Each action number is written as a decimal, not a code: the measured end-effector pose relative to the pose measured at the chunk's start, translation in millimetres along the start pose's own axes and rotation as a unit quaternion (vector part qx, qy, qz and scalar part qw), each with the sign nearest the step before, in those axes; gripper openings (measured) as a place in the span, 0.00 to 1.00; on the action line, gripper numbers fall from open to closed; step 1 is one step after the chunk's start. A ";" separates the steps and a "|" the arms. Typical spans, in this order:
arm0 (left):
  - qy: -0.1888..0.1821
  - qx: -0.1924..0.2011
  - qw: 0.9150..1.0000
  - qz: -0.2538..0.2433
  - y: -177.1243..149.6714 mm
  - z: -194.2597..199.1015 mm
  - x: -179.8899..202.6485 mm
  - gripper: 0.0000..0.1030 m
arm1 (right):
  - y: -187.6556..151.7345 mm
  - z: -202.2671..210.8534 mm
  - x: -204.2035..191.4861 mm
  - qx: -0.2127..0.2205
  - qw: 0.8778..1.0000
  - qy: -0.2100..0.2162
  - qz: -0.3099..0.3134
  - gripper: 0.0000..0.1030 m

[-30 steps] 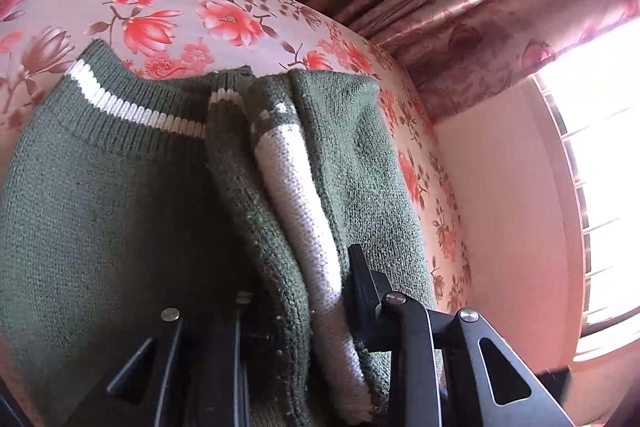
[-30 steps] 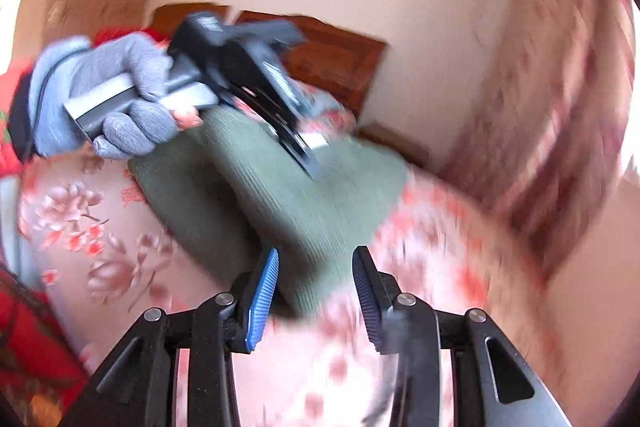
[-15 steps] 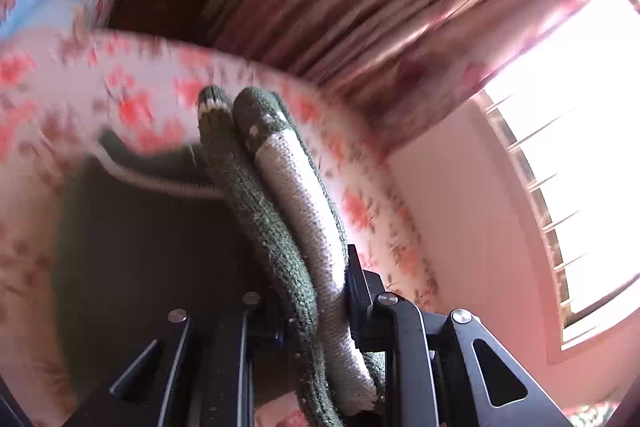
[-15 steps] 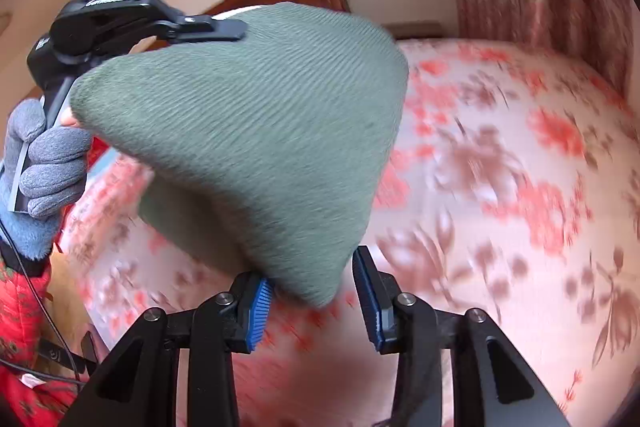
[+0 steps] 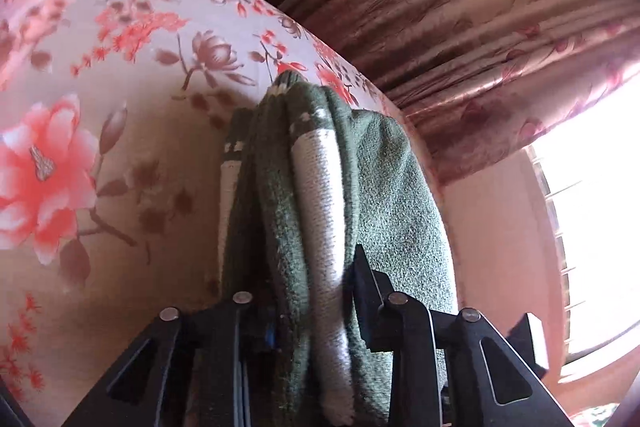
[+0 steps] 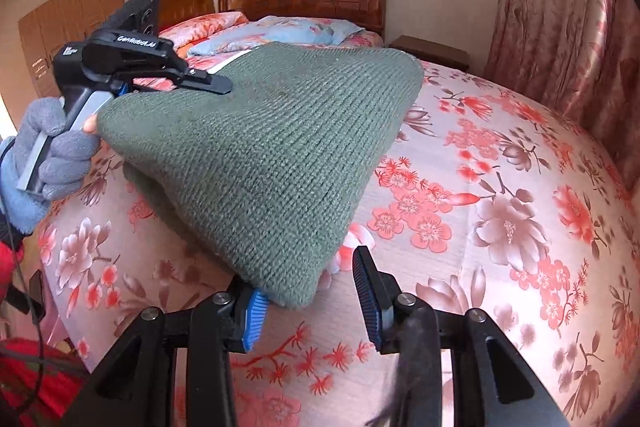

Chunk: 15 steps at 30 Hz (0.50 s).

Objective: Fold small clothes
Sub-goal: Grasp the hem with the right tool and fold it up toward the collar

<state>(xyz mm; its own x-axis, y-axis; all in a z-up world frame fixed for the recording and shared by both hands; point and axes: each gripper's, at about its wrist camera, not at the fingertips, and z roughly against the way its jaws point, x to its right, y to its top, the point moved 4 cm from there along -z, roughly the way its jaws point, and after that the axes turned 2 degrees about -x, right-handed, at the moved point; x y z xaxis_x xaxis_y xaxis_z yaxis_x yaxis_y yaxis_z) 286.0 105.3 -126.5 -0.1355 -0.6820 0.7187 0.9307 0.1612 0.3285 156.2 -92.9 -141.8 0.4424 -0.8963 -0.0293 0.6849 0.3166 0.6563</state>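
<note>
A green knitted sweater [image 6: 264, 155] hangs above the floral bed [image 6: 500, 227], gathered and pinched in the left claw [image 5: 308, 291] at the frame's upper left. Its lower corner dips at the lower centre — just off the released right claw [image 6: 308, 299], nearer its left finger.
</note>
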 end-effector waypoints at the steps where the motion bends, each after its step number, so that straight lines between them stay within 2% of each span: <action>1: 0.025 0.018 0.999 -0.011 2.3 10.0 2.7 0.99 | -1.8 5.9 -0.5 -0.002 1.000 0.007 0.011 0.38; 2: 0.059 0.044 0.997 -0.022 2.1 22.9 5.2 1.00 | -2.7 13.8 -2.0 0.000 1.000 0.013 0.023 0.38; 3: 0.100 0.081 0.991 -0.034 0.5 39.8 10.4 1.00 | -5.4 24.3 -1.1 0.008 0.999 0.019 0.033 0.38; 4: 0.123 0.116 0.984 -0.051 -5.2 57.5 18.9 1.00 | -7.5 30.3 -1.3 0.019 0.999 0.024 0.036 0.38; 5: 0.123 0.133 0.981 -0.068 -10.1 67.9 29.5 1.00 | -8.0 41.0 1.3 0.036 0.998 0.032 0.034 0.38; 7: 0.094 0.150 0.977 -0.119 -26.7 81.7 62.9 1.00 | -3.0 57.4 6.1 0.071 0.996 0.044 0.022 0.37; 9: 0.064 0.138 0.974 -0.169 -47.9 75.7 95.6 1.00 | 8.4 69.9 7.2 0.115 0.992 0.046 0.015 0.28; 10: 0.061 0.127 0.972 -0.188 -56.0 68.1 105.9 1.00 | 14.8 74.1 6.4 0.137 0.990 0.044 0.011 0.28; 11: 0.069 0.115 0.969 -0.206 -65.8 56.3 113.9 1.00 | 22.9 74.4 6.2 0.154 0.987 0.041 0.005 0.27; 13: 0.088 0.097 0.968 -0.214 -73.9 40.3 109.1 1.00 | 34.8 66.9 4.5 0.162 0.986 0.035 -0.002 0.27; 14: 0.113 0.086 0.968 -0.206 -75.8 28.5 100.0 1.00 | 37.6 53.5 1.4 0.152 0.988 0.037 0.003 0.27; 15: 0.150 0.076 0.966 -0.194 -77.7 15.3 84.3 1.00 | 37.7 35.8 -4.8 0.119 0.992 0.048 0.015 0.28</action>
<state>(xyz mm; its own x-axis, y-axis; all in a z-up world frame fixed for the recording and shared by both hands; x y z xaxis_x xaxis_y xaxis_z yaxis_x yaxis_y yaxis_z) 197.0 46.3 -82.1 -0.3397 -0.8841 0.3208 0.7658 -0.0620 0.6401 159.2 -87.8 -90.0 0.5212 -0.8505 -0.0701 0.5199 0.2512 0.8165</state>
